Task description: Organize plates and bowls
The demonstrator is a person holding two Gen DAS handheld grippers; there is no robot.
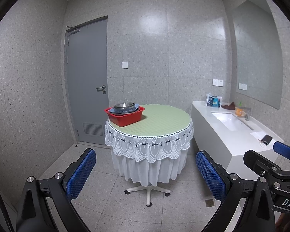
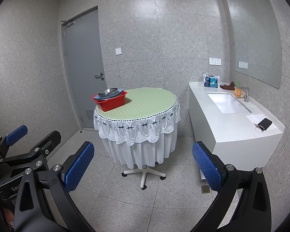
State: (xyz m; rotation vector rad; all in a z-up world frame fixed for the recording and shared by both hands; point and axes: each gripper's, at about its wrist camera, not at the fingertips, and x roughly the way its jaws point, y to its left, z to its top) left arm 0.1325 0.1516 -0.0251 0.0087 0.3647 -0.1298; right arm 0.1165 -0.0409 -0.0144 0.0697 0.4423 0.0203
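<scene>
A red plastic basin [image 1: 125,118] [image 2: 111,102] stands at the left edge of a round table with a green top [image 1: 160,123] [image 2: 145,104]. In it lies a stack of dishes, with a steel bowl [image 1: 124,106] [image 2: 107,91] on a blue plate [image 1: 134,109] [image 2: 96,97]. My left gripper [image 1: 146,174] is open and empty, well short of the table. My right gripper [image 2: 143,169] is open and empty too, at a like distance. Each gripper shows at the edge of the other's view.
A white counter with a sink [image 1: 230,121] [image 2: 225,102] runs along the right wall, with a tissue pack [image 2: 210,80], an orange bottle [image 2: 237,90], a tap and a dark phone [image 2: 265,123]. A grey door [image 1: 87,81] is behind the table. A floor drain [image 2: 205,189] lies near the counter.
</scene>
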